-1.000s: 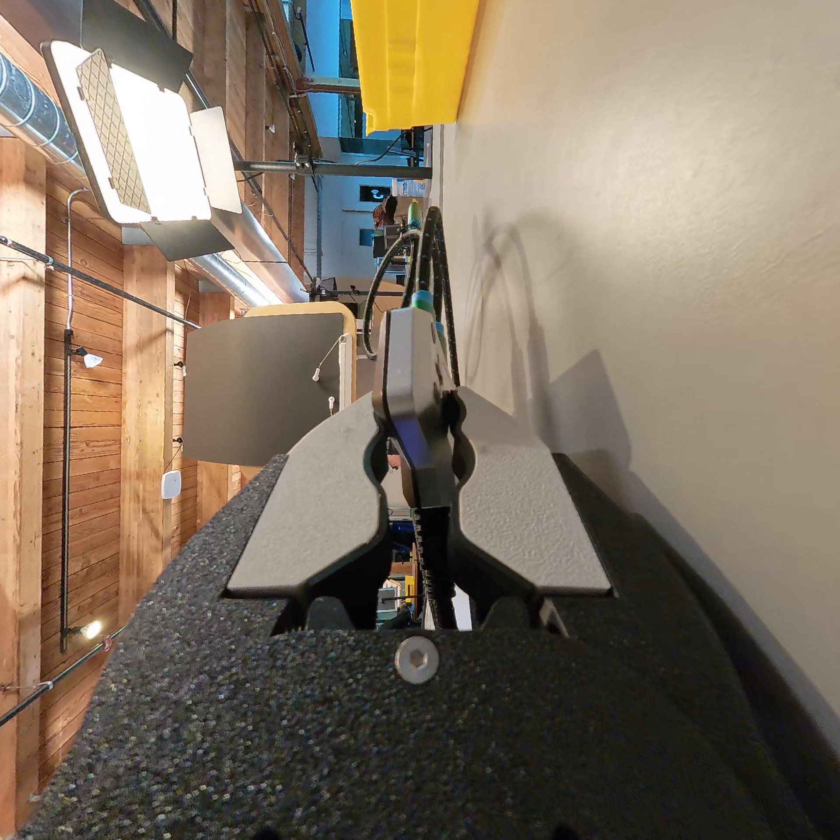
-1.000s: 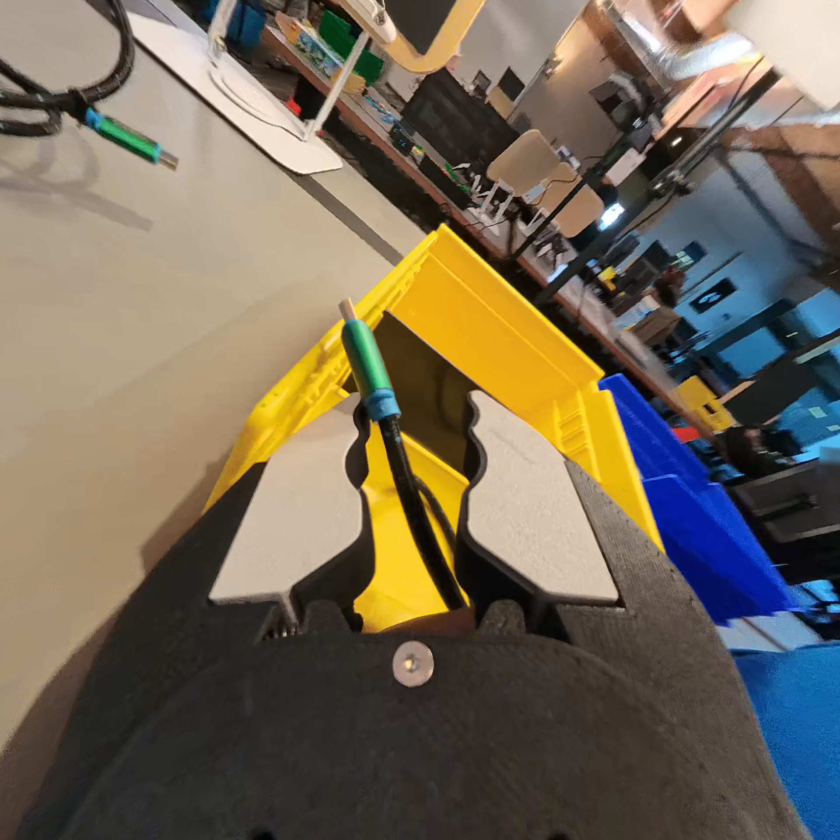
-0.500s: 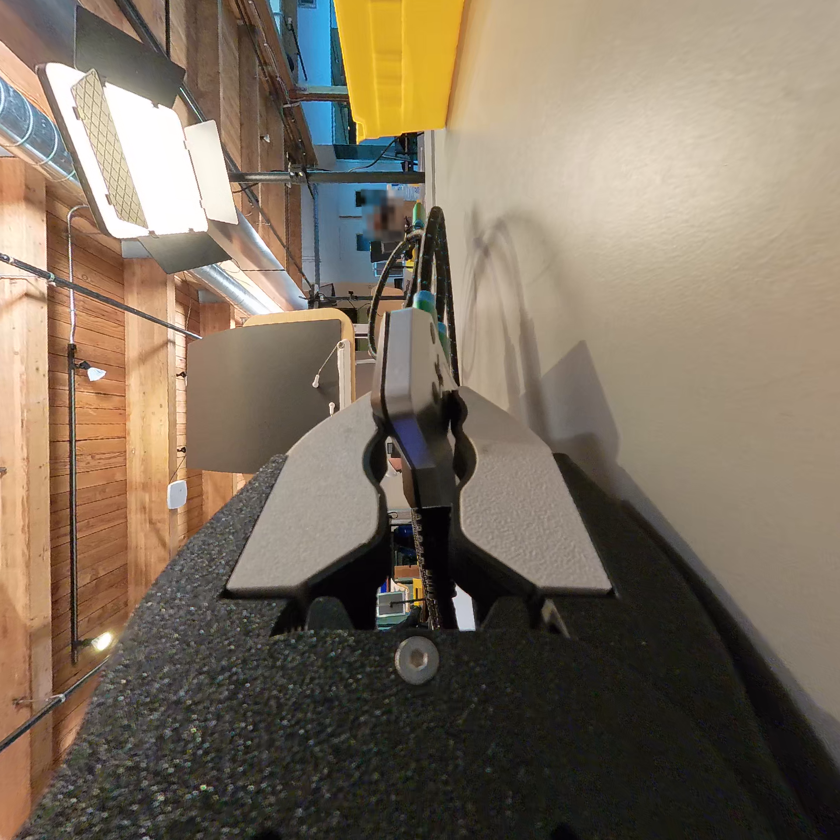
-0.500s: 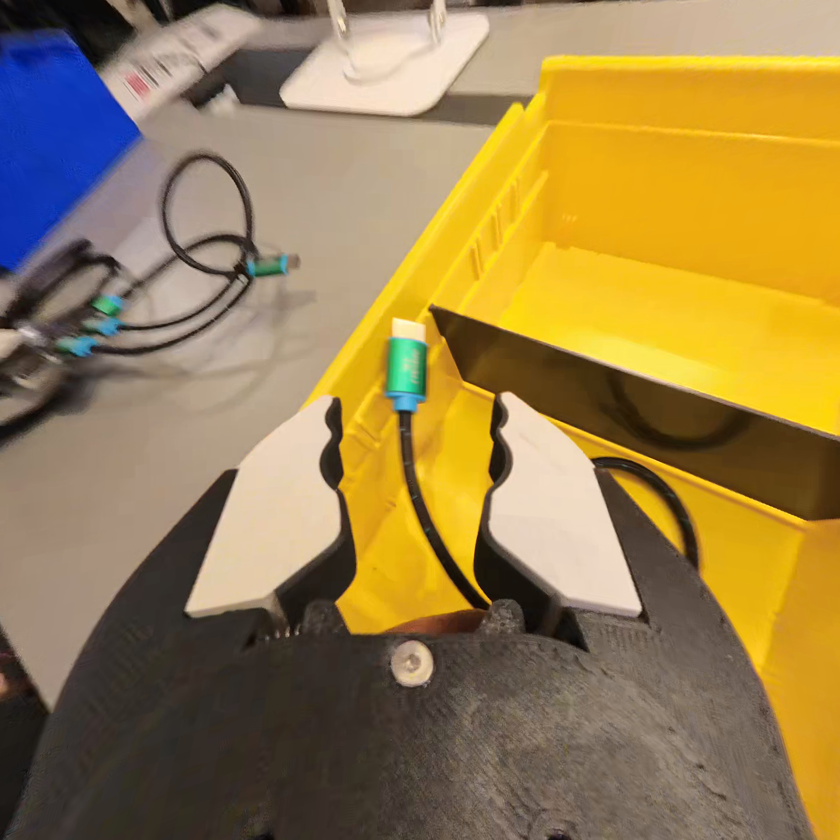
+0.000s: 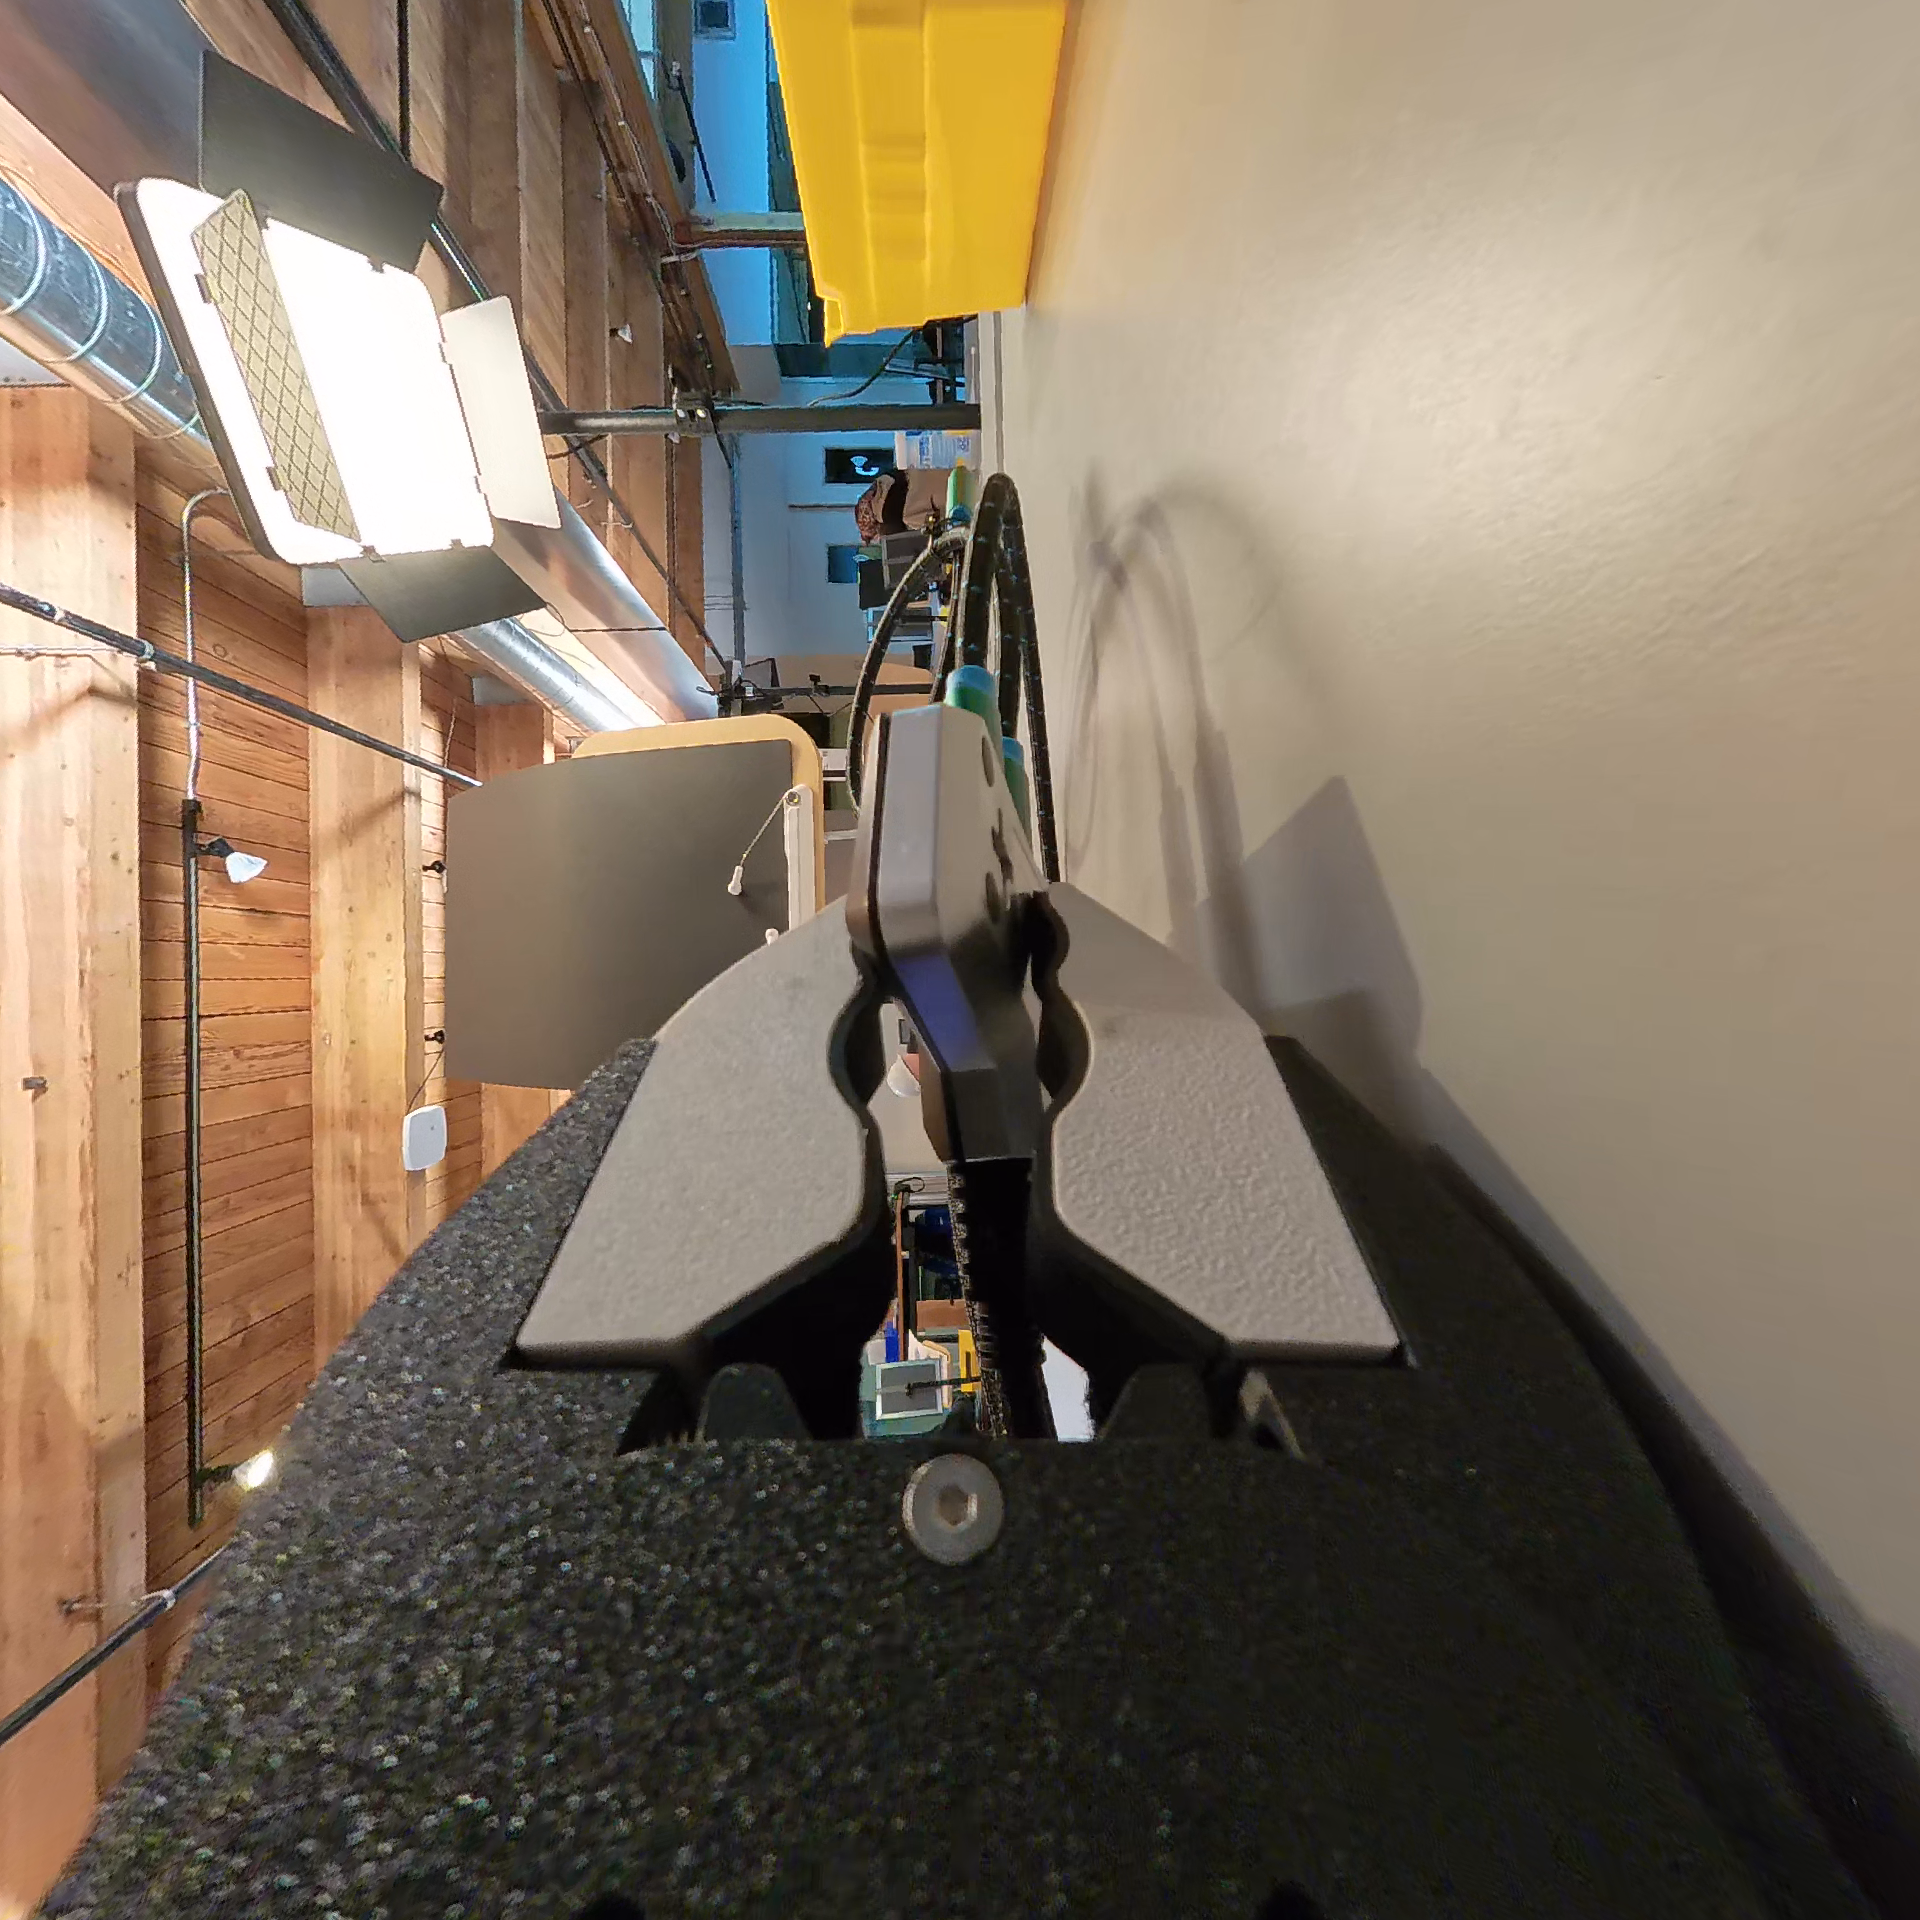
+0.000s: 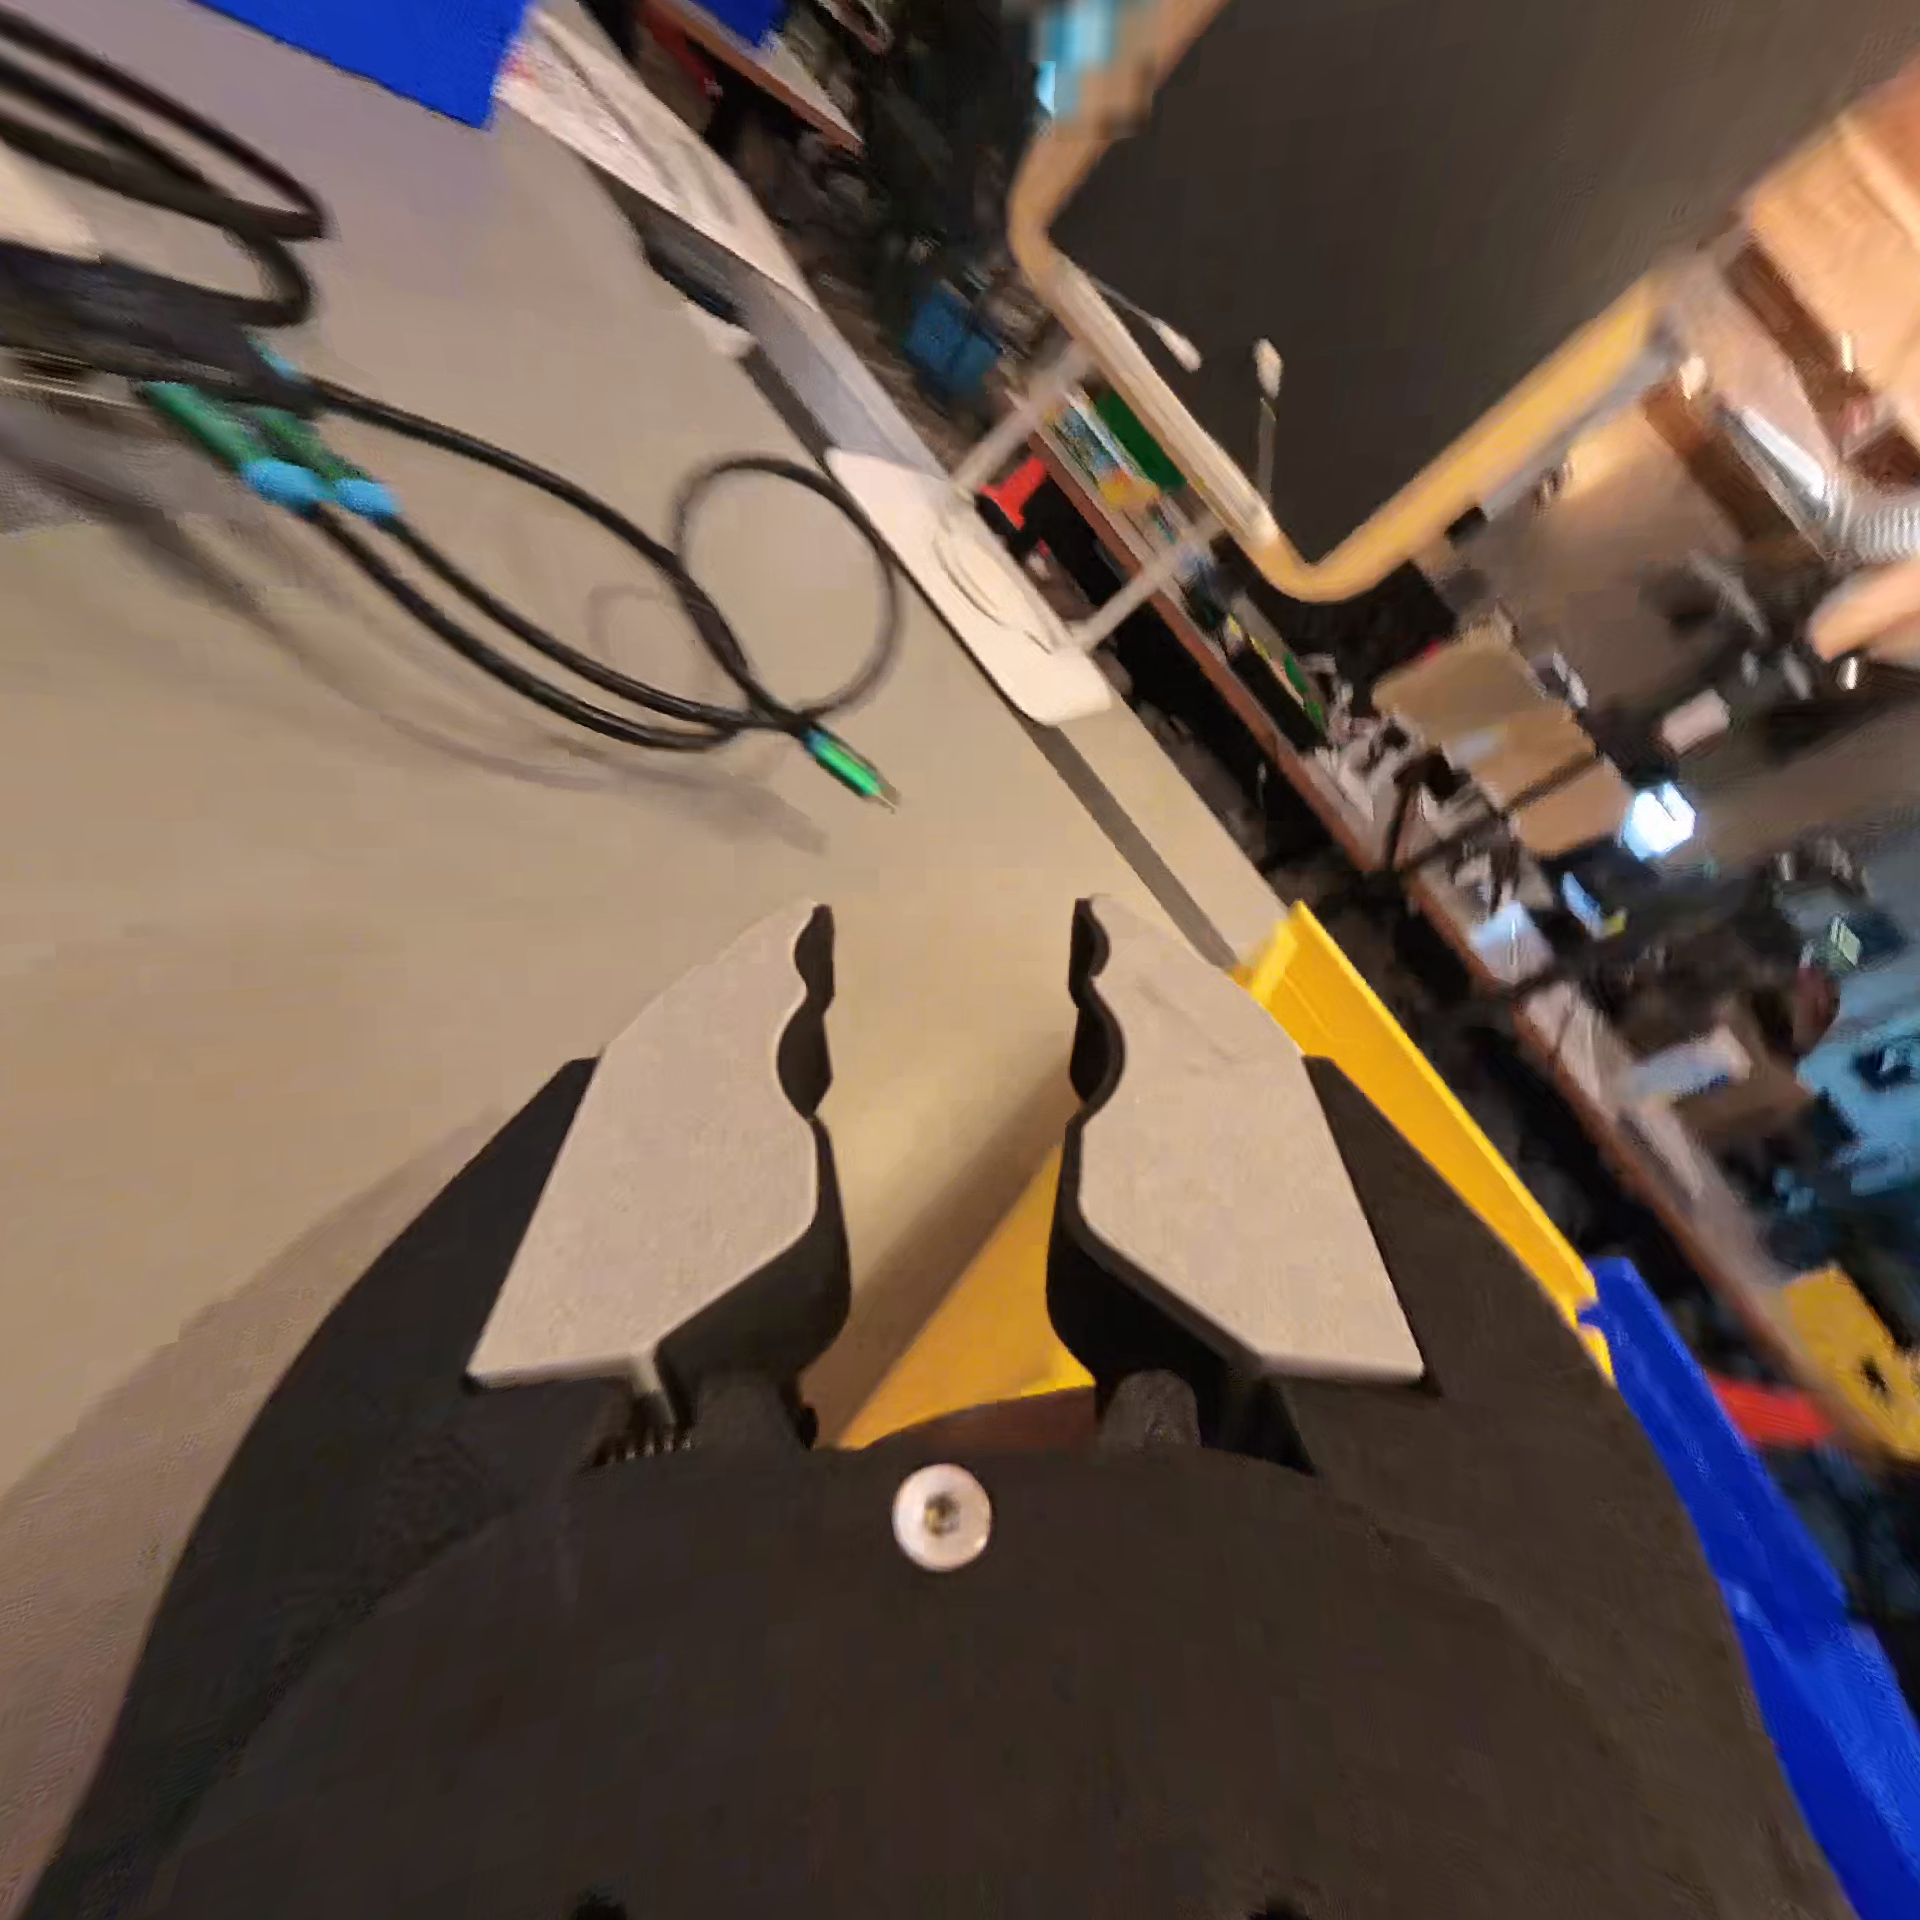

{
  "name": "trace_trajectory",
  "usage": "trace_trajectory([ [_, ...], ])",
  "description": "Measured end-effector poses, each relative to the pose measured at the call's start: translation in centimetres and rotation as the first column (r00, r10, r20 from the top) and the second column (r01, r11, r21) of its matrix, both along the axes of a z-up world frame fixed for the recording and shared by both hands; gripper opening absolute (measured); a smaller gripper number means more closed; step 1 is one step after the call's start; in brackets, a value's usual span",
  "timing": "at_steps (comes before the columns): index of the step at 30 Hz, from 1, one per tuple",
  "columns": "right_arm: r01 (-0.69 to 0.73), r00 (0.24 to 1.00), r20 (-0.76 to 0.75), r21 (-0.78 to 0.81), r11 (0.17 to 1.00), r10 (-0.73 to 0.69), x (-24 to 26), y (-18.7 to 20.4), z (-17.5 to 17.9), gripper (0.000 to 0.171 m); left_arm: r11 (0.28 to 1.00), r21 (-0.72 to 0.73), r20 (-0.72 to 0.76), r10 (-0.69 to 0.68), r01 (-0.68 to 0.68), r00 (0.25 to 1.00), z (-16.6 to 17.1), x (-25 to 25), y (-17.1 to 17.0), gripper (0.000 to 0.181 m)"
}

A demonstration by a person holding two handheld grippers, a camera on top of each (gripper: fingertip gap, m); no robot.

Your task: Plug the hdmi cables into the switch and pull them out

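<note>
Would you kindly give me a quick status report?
Left gripper shut on the switch. Right gripper open, empty. Two green plugs seated, one loose cable end on table. Nothing blocking.

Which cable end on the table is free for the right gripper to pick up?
On the grey table, left of the white stand base, a black cable loops round. The loose plug at its end lies alone, nearest the open right gripper; the other green plugs are bunched far left.

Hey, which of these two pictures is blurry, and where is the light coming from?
Right wrist view: motion blur smears the cables and background, while the open right gripper is sharp. Left wrist view: sharp; a bright light panel glares at upper left, and the switch casts a shadow on the table.
</note>
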State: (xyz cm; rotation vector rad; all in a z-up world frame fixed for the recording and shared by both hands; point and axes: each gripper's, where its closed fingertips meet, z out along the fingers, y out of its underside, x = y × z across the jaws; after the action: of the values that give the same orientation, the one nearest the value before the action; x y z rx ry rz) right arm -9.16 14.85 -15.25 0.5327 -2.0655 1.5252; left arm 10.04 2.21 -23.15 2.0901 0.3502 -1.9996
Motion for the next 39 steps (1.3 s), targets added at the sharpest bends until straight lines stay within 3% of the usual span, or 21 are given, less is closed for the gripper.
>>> trace_trajectory([
  [6,-0.268,0.915,-0.286,0.1,0.958,0.285,11.9,-4.9,-4.9,0.04,0.999,-0.01,0.005,-0.034,0.034,0.999,-0.1,0.0,0.8,0.026],
  [9,-0.277,0.827,-0.454,0.184,0.943,0.332,13.6,-7.6,-7.7,0.043,0.998,-0.019,0.003,-0.064,0.064,0.998,-0.1,-0.1,1.4,0.026],
  [14,-0.332,0.719,-0.571,0.22,0.917,0.397,15.9,-10.8,-9.2,0.044,0.989,-0.042,0.016,-0.139,0.139,0.99,-0.2,-0.5,2.2,0.026],
  [17,-0.292,0.661,-0.668,0.19,0.937,0.342,15.7,-12.4,-9.0,0.022,0.982,-0.047,0.021,-0.181,0.182,0.983,-0.1,-1.1,2.1,0.027],
  [19,-0.279,0.676,-0.659,0.186,0.942,0.33,15.2,-13.3,-9.2,0.013,0.98,-0.05,0.009,-0.193,0.193,0.981,0.2,-1.6,1.3,0.029],
  [22,-0.255,0.733,-0.598,0.199,0.946,0.323,14.1,-14.4,-9.8,0.011,0.977,-0.019,0.031,-0.21,0.211,0.977,0.0,-2.8,0.0,0.034],
  [28,-0.252,0.762,-0.568,0.181,0.951,0.31,12.2,-16.1,-10.1,0.011,0.988,0.024,0.095,-0.155,0.153,0.983,-0.3,-6.5,-3.4,0.053],
  [32,-0.252,0.77,-0.572,0.136,0.958,0.284,10.9,-16.7,-9.7,0.012,0.983,-0.02,0.148,-0.176,0.181,0.973,-1.4,-8.3,-4.3,0.03],
  [39,-0.33,0.727,-0.593,0.142,0.933,0.347,11.0,-16.1,-9.8,0.011,0.972,0.025,0.11,-0.236,0.235,0.966,-1.6,-8.6,-3.8,0.026],
])
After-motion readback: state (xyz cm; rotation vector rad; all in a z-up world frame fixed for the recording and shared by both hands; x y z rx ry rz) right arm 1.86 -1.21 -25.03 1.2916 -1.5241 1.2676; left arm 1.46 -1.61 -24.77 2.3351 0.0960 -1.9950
